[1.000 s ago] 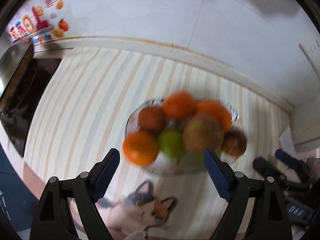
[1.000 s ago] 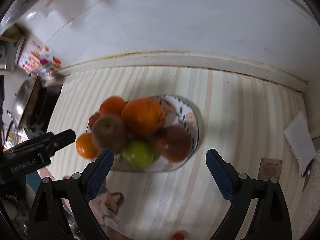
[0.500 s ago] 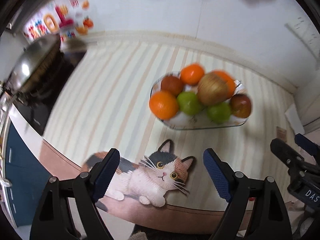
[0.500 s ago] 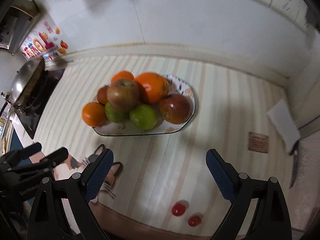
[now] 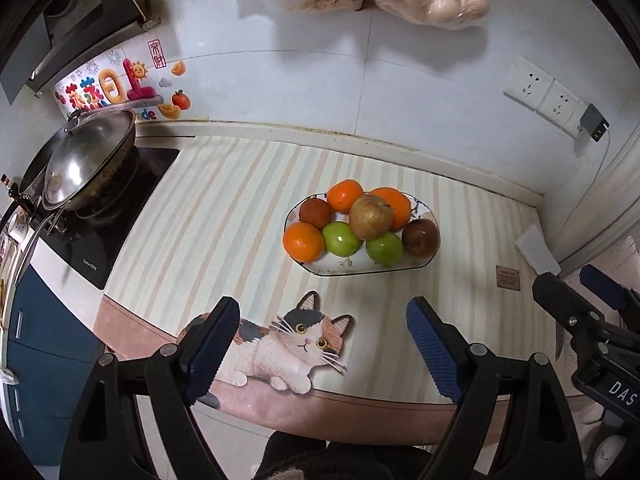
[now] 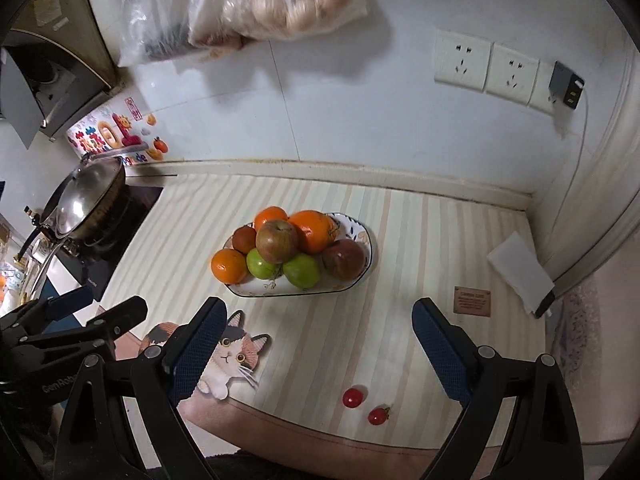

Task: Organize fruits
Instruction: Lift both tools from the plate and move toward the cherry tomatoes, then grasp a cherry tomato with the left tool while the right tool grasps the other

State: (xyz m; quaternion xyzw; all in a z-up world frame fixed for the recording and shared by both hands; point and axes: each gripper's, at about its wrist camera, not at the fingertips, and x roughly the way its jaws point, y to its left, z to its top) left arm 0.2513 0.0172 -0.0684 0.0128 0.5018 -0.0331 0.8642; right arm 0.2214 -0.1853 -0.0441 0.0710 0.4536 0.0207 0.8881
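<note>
A white patterned plate point(image 5: 340, 269) point(image 6: 256, 291) stands mid-counter, piled with oranges point(image 5: 303, 241) point(image 6: 229, 266), green apples point(image 5: 341, 238) point(image 6: 302, 270), a brownish apple point(image 5: 371, 217) point(image 6: 277, 241) on top and a dark red apple point(image 5: 421, 237) point(image 6: 343, 259). Two cherry tomatoes point(image 6: 353, 397) point(image 6: 378, 416) lie near the counter's front edge. My left gripper point(image 5: 323, 348) is open and empty, held back above the front edge. My right gripper point(image 6: 318, 348) is open and empty, likewise back from the plate.
A lidded wok point(image 5: 80, 164) point(image 6: 86, 204) sits on a black cooktop point(image 5: 104, 232) at left. A cat picture point(image 5: 288, 344) point(image 6: 228, 354) is on the striped mat. A white card point(image 6: 520, 270) and small brown tag point(image 6: 472, 300) lie at right. Bags point(image 6: 272, 0) hang on the wall.
Both grippers have pulled back and up from the plate, so the fruit looks smaller and farther. The cherry tomatoes came into the right view. The fruit has not moved.
</note>
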